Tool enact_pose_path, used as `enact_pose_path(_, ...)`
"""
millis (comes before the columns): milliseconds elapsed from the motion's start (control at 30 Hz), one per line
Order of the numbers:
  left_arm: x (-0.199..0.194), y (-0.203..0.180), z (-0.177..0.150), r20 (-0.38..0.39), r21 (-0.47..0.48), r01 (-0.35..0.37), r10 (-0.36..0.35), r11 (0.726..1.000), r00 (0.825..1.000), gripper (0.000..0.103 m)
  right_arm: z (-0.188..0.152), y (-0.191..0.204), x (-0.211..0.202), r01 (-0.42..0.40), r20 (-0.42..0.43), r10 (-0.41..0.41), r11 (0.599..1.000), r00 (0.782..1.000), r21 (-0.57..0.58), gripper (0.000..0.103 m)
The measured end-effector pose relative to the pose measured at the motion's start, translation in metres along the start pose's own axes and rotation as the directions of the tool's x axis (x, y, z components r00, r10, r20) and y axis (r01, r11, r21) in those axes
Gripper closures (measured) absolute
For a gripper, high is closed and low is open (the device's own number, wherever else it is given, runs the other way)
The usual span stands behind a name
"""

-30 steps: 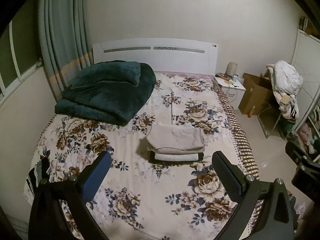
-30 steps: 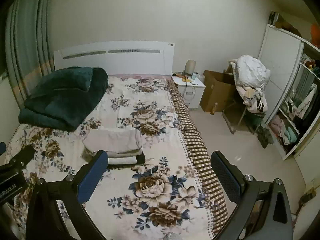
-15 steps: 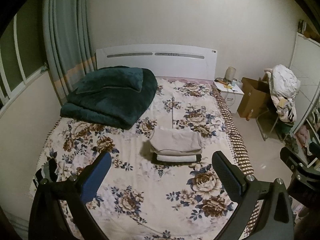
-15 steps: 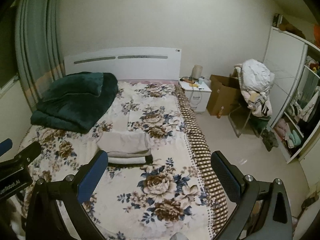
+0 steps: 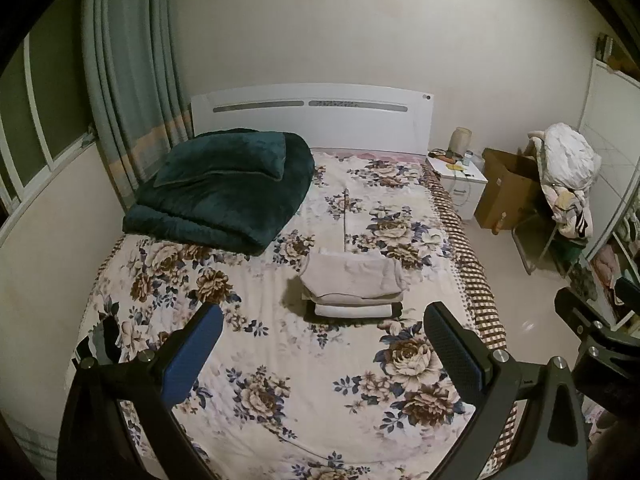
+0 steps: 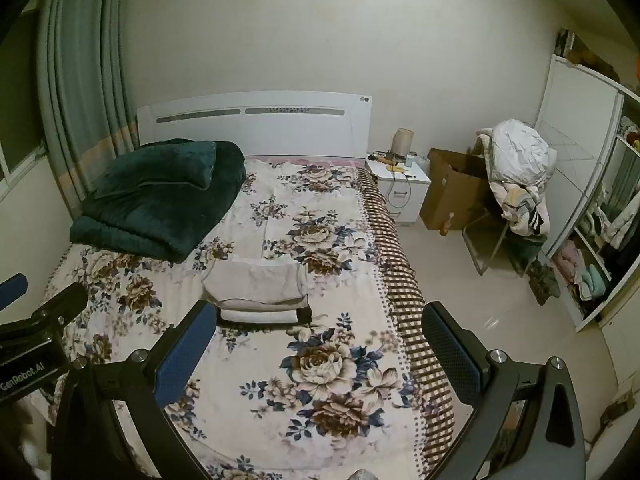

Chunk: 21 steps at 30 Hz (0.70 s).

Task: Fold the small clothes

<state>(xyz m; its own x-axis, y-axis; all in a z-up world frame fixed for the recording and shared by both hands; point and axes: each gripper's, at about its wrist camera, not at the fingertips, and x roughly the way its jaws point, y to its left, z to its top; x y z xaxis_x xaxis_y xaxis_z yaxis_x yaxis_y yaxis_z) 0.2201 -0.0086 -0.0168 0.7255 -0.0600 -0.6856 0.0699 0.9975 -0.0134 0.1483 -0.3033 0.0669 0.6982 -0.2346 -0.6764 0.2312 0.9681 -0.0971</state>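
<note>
Your left tongs [image 5: 323,350] stand wide apart and hold nothing, their blue-padded fingers [image 5: 192,350] raised above the near part of the bed with the floral bedspread [image 5: 280,380]. Your right tongs [image 6: 320,346] are likewise spread wide and hold nothing, hovering over the bed's right edge where the brown checked border [image 6: 404,308] runs toward the pale tiled floor [image 6: 500,320].

The stack of folded small clothes [image 5: 352,286] lies near the middle of the bed, well apart from both tongs: a beige folded garment [image 5: 350,276] on top, a white folded piece [image 5: 352,310] beneath it, and a dark layer at the bottom touching the bedspread. In the right wrist view the same stack [image 6: 258,292] sits just beyond the left finger of the right tongs.

A dark green plush blanket, folded thick [image 5: 224,190], rests at the bed's far left corner against the white headboard [image 5: 312,114], with a matching green pillow [image 5: 224,160] on top. Grey-green curtains [image 5: 128,92] hang at the left. Right of the headboard stands a white bedside cabinet [image 5: 460,180], then a brown cardboard box [image 5: 504,188] and a chair piled with pale clothing [image 5: 568,176]. An open white wardrobe with shelves of clothes [image 6: 592,240] fills the far right. A small dark item [image 5: 102,342] lies at the bed's near left edge; what it is cannot be told.
</note>
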Motion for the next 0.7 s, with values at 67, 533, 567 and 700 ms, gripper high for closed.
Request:
enact_pose_path(67, -0.0011, -0.0005, 0.0004, 0.002, 0.0, 0.003, -0.003, 1.0, 1.0, 0.0, 0.0008, 0.0001, 0.0006, -0.003, 0.0, 0.003, 1.0, 1.0, -0.002, 0.0)
enact_pose_path(533, -0.0029, -0.0004, 0.0004, 0.002, -0.001, 0.004, -0.004, 1.0, 1.0, 0.0, 0.0021, -0.001, 0.0008, -0.005, -0.001, 0.005, 1.0, 1.0, -0.003, 0.0)
enact_pose_path(567, -0.004, -0.0007, 0.0005, 0.003, -0.001, 0.004, -0.004, 1.0, 1.0, 0.0, 0.0024, -0.0011, 0.0005, -0.007, -0.002, 0.007, 1.0, 1.0, -0.003, 0.0)
enact_pose_path(700, -0.0052, -0.001, 0.0009, 0.006, -0.001, 0.003, -0.003, 1.0, 1.0, 0.0, 0.0019, -0.0015, -0.0008, -0.01, -0.002, 0.01, 1.0, 1.0, 0.001, 0.0)
